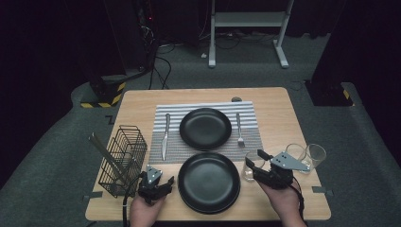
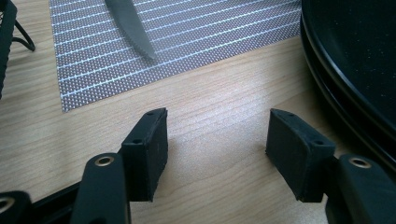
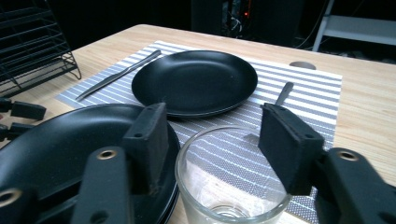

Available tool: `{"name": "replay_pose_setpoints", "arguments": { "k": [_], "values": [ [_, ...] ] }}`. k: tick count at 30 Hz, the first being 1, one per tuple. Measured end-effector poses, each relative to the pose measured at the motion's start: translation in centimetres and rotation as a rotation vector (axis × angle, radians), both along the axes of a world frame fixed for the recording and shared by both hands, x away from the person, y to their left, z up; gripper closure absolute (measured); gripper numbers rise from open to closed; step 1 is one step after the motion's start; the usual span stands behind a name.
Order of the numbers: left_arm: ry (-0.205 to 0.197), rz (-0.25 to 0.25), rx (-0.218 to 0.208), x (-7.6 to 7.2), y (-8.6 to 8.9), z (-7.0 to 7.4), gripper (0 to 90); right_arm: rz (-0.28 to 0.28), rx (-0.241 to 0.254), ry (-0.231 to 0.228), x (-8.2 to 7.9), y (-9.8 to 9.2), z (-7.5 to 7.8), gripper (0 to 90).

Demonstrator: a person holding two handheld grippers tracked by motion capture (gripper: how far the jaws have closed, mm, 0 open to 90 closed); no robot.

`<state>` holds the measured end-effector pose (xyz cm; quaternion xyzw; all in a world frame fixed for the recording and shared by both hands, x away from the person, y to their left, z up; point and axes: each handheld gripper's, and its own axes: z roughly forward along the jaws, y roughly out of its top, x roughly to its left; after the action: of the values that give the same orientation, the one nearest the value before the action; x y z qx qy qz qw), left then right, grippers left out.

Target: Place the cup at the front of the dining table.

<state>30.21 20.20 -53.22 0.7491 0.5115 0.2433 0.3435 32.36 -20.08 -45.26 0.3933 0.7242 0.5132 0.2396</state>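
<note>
My right gripper (image 1: 254,158) (image 3: 212,135) is open, with a clear drinking glass (image 1: 249,168) (image 3: 233,186) standing between its jaws; the pads sit beside the rim without pressing it. The glass stands on the wooden table just right of a stack of black plates (image 1: 208,181) (image 3: 51,154). My left gripper (image 1: 160,183) (image 2: 217,140) is open over bare table wood, left of that stack (image 2: 355,60), and nothing is between its pads. Farther off, another black plate (image 1: 205,127) (image 3: 196,81) lies on a striped placemat (image 1: 248,142) (image 2: 196,42).
A knife (image 1: 165,136) (image 2: 130,28) lies left of the far plate and a fork (image 1: 239,128) (image 3: 283,93) lies to its right. At the table's left stands a black wire basket (image 1: 123,158) holding a long stick. Two more glasses (image 1: 316,155) stand at the right edge.
</note>
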Motion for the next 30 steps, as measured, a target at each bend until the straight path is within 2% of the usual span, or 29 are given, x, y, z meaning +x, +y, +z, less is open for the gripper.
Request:
{"name": "replay_pose_setpoints", "arguments": {
  "k": [9,14,21,30],
  "values": [
    [0.0,0.0,0.0,0.0,0.0,0.0,38.7,-0.027,-0.015,-0.007,0.2,0.0,-0.5,23.4],
    [-0.001,0.0,0.0,0.0,0.0,0.0,38.8,-0.046,-0.026,0.005,0.5,0.0,-0.9,18.9],
    [0.001,0.0,-0.002,0.0,0.0,0.0,38.7,-0.063,-0.034,0.031,0.9,0.0,-1.7,18.3],
    [0.001,0.0,-0.002,0.0,0.0,0.0,38.6,-0.062,-0.037,0.042,1.0,0.5,-2.5,18.2]
  ]
}}
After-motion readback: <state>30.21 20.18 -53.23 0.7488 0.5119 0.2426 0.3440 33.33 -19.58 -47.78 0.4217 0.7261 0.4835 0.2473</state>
